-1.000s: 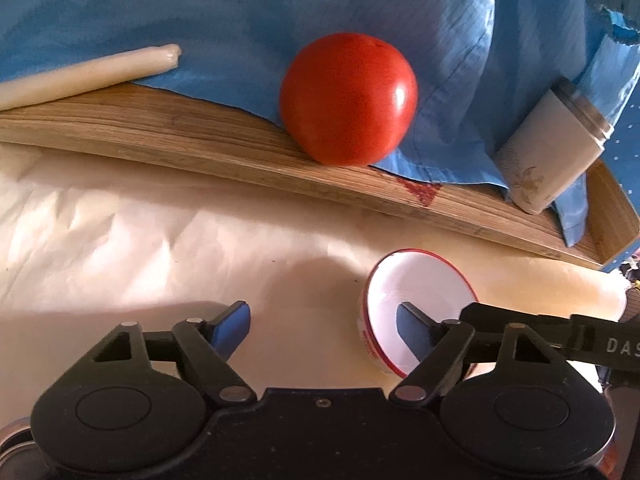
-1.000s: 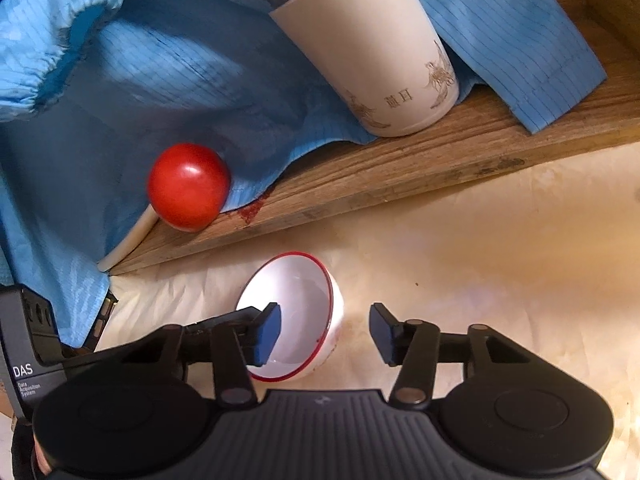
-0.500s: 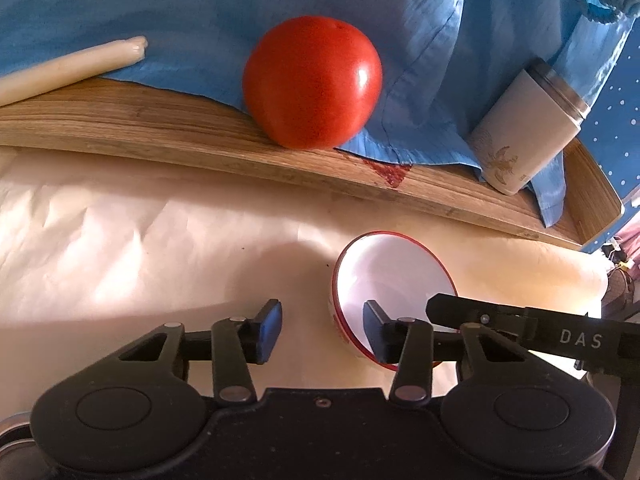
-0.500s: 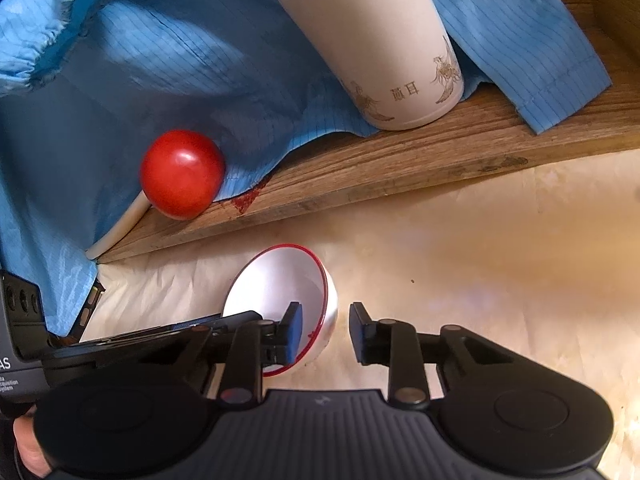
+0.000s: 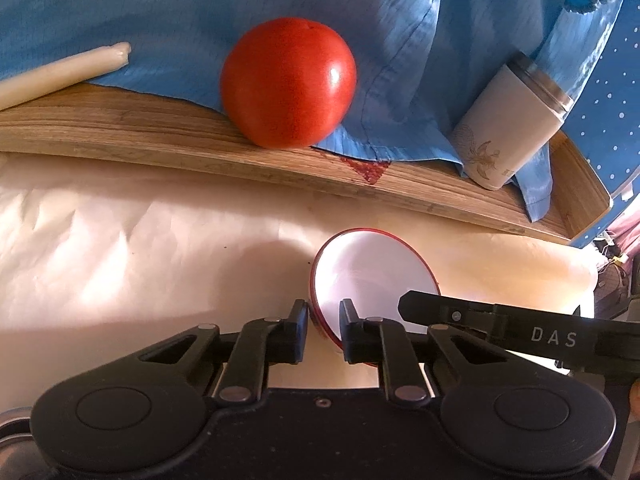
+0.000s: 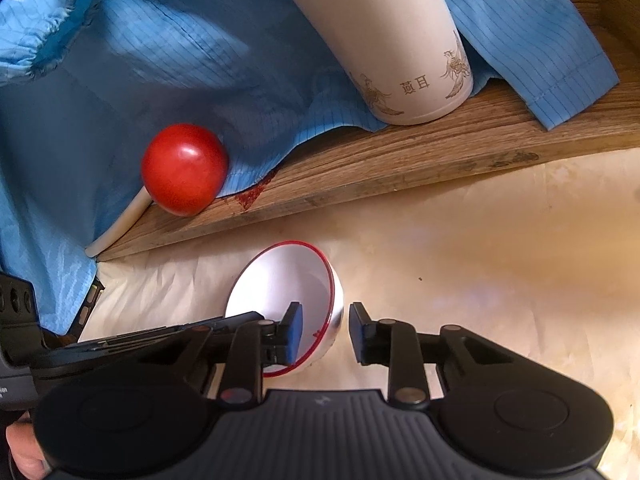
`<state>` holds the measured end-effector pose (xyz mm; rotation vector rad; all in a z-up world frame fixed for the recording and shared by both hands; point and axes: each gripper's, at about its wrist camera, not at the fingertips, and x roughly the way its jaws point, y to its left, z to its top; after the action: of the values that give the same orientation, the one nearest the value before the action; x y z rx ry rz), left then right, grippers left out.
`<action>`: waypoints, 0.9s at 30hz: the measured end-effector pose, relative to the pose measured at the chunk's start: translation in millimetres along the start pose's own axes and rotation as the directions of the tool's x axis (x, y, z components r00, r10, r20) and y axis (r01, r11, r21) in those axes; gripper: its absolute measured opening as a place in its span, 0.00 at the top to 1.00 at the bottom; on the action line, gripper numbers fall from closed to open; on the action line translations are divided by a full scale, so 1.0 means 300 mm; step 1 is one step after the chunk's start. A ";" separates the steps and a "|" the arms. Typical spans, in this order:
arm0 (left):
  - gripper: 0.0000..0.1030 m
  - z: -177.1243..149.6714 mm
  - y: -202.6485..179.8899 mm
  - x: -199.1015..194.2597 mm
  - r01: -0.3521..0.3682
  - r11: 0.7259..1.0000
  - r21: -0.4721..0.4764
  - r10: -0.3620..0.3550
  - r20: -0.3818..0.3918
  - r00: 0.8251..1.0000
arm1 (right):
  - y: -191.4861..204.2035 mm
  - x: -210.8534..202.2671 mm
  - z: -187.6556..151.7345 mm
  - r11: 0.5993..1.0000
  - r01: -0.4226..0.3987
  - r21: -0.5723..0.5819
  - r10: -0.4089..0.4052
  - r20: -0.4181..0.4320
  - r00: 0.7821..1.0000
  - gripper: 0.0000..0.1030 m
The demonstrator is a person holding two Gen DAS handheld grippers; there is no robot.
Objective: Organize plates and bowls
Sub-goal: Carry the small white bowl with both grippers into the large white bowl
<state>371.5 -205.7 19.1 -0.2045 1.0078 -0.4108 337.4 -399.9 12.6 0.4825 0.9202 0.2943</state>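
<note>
Your left tool (image 5: pixel 323 325) straddles the near-left part of the rim of the small white bowl (image 5: pixel 374 276), the one with a thin red line around its edge. One finger sits outside the wall and the other inside. Its jaws have just been closing, and in the left wrist view the pads look pressed against the bowl wall on both sides, so the tool is clamped on the bowl.

Your right tool (image 6: pixel 325 332) straddles the opposite side of the same bowl (image 6: pixel 280 280). Its inner finger lies against the white inside of the bowl. The outer finger stands just beside the outer wall, and a narrow strip of paper shows between that pad and the bowl, so this tool is not yet gripping: its jaws are a little apart around the rim.

The bowl is tilted, its mouth turned up and toward the left tool. It is on the cream paper (image 5: pixel 120 240) that covers the worktop, just in front of a wooden board (image 5: pixel 160 136).

On the board, a red tomato (image 5: pixel 288 82) rests against a crumpled blue cloth (image 5: pixel 200 4). A reddish stain (image 5: pixel 366 169) marks the wood near the cloth's hem. A pale candle-like stick (image 5: pixel 60 74) lies to the left of the tomato. A white tumbler (image 6: pixel 384 36) with gold bird motifs and a metal top leans on the cloth at the right end of the board.

A bit of your hand (image 6: pixel 24 456) shows at the lower left corner of the right wrist view.
</note>
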 end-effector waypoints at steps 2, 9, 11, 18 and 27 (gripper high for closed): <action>0.83 0.001 -0.003 0.003 0.001 1.000 -0.003 -0.001 -0.001 1.000 | 0.001 0.000 0.000 1.000 0.004 -0.002 -0.004 -0.005 1.000 0.71; 0.83 0.001 -0.003 0.002 -0.003 1.000 -0.007 0.003 0.000 1.000 | 0.009 0.000 -0.001 1.000 0.005 -0.004 -0.005 -0.006 1.000 0.76; 0.83 0.001 0.000 0.002 -0.006 1.000 -0.009 0.006 0.001 1.000 | 0.019 0.001 -0.003 1.000 0.022 -0.018 -0.022 -0.004 1.000 0.78; 0.84 -0.003 0.011 -0.008 -0.020 0.999 -0.029 0.020 -0.002 1.000 | 0.004 -0.008 0.000 1.000 -0.018 0.020 0.018 -0.003 1.000 0.80; 0.84 -0.004 0.023 -0.051 -0.009 0.999 -0.046 0.011 0.047 0.999 | 0.003 -0.024 0.001 0.998 -0.045 0.038 0.045 0.018 0.999 0.82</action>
<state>365.1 -193.0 27.9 -0.2491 0.9723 -0.3725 333.5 -402.6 18.3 0.5407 0.9005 0.3134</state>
